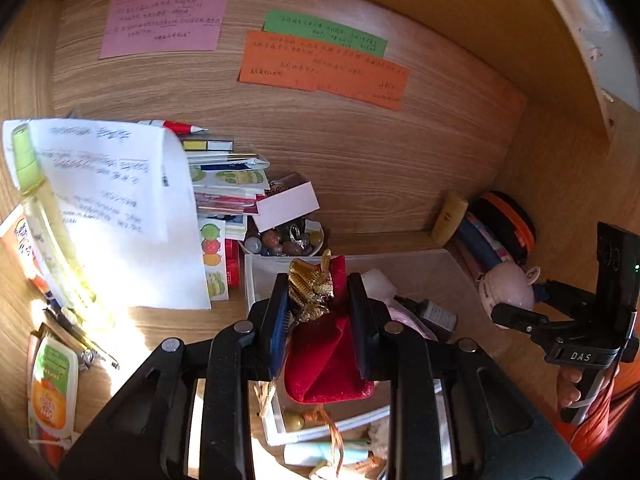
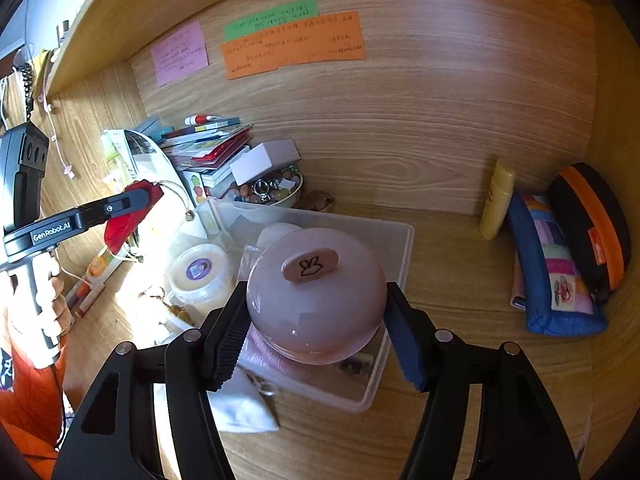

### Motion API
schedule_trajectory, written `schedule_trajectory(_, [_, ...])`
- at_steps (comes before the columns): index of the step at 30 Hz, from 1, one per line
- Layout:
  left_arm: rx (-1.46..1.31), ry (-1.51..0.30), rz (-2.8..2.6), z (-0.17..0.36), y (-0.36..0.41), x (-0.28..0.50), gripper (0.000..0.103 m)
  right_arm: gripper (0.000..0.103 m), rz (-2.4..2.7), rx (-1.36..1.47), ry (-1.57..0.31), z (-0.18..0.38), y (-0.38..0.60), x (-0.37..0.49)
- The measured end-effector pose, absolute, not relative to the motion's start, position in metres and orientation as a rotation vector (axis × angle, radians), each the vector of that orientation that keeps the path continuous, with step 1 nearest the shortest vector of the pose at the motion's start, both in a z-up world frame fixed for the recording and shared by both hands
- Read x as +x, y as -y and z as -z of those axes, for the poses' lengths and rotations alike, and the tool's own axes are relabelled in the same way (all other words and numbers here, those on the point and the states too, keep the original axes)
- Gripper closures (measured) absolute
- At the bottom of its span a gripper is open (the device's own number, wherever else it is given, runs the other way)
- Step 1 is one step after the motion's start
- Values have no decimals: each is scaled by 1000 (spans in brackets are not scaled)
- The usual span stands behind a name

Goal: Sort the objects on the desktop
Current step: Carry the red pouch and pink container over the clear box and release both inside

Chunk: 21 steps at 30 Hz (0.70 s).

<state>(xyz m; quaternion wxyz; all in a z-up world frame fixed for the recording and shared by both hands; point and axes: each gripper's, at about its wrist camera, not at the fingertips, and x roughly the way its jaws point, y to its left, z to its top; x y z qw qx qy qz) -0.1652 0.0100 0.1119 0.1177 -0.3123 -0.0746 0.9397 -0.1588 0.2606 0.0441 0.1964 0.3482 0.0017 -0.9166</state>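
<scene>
My left gripper (image 1: pixel 318 300) is shut on a red velvet pouch (image 1: pixel 326 360) with a gold trim, held above the clear plastic bin (image 1: pixel 432 264). The same pouch (image 2: pixel 128 216) shows at the left of the right wrist view, clamped in the left gripper (image 2: pixel 154 194). My right gripper (image 2: pixel 316 320) is shut on a round pink case (image 2: pixel 316 300) with a bunny tab on its lid, over the clear plastic bin (image 2: pixel 400 252). In the left wrist view the pink case (image 1: pixel 508 284) hangs at the right in the right gripper (image 1: pixel 506 300).
A stack of papers, sticker sheets and pens (image 1: pixel 224 184) stands at the left, with a bowl of beads (image 1: pixel 288 240) and a white card box (image 1: pixel 286 204). A yellow tube (image 2: pixel 496 204), a patchwork pouch (image 2: pixel 556 276) and an orange-black case (image 2: pixel 592 220) lie at the right. A white round tub (image 2: pixel 202 272) sits by the bin.
</scene>
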Motion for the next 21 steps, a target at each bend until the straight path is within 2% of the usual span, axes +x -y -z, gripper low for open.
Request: schedule_trajectory(21, [-1071, 198, -2707, -61, -19, -203, 76, 42, 2471, 1101, -35, -5, -228, -200])
